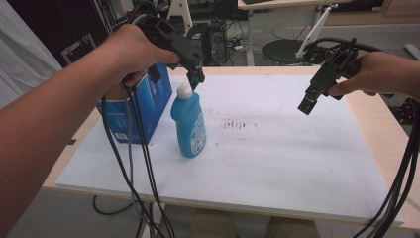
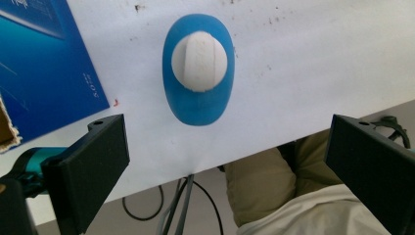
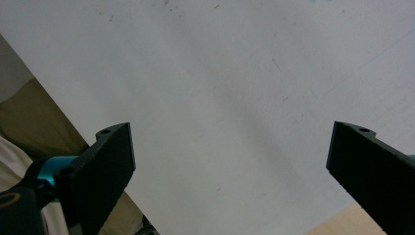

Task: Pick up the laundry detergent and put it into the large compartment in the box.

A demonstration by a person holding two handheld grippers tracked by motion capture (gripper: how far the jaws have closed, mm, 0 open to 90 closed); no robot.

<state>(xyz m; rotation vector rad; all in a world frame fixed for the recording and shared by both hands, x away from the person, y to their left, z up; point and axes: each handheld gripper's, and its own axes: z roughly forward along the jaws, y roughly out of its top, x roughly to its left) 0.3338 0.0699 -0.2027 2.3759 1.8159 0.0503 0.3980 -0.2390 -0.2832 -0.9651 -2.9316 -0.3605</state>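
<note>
Two handheld grippers hang above the white foam board (image 1: pixel 277 163) that covers most of the pale wooden table (image 1: pixel 381 124). We see the left gripper (image 1: pixel 196 78) held in the person's left hand (image 1: pixel 132 49) at the far left of the board, pointing down, its tip just above the white cap (image 1: pixel 184 90) of an upright blue plastic detergent bottle (image 1: pixel 189 124). In the left gripper view we look straight down on that bottle (image 2: pixel 198 98), and the rounded cap (image 2: pixel 199 61) lies ahead of the two black jaws, which stand wide apart with nothing between them. We cannot tell from the high view whether the tip touches the cap. A blue cardboard box (image 1: pixel 133 109) stands just left of the bottle, its top open, and its printed side (image 2: pixel 44 73) also fills the left part of the left gripper view.

The right gripper (image 1: pixel 307 105) is in the person's right hand (image 1: pixel 381 74) above the far right part of the board, tilted down and to the left, well apart from the bottle. In the right gripper view its jaws are spread wide over bare white board (image 3: pixel 220 98), holding nothing.

Near the middle of the board, right of the bottle, there is a patch of small dark brown specks (image 1: pixel 237 124). Black cables (image 1: pixel 138 163) trail from the left gripper down past the near edge of the table, and more cables (image 1: pixel 401 183) drop from the right gripper at the right side.
</note>
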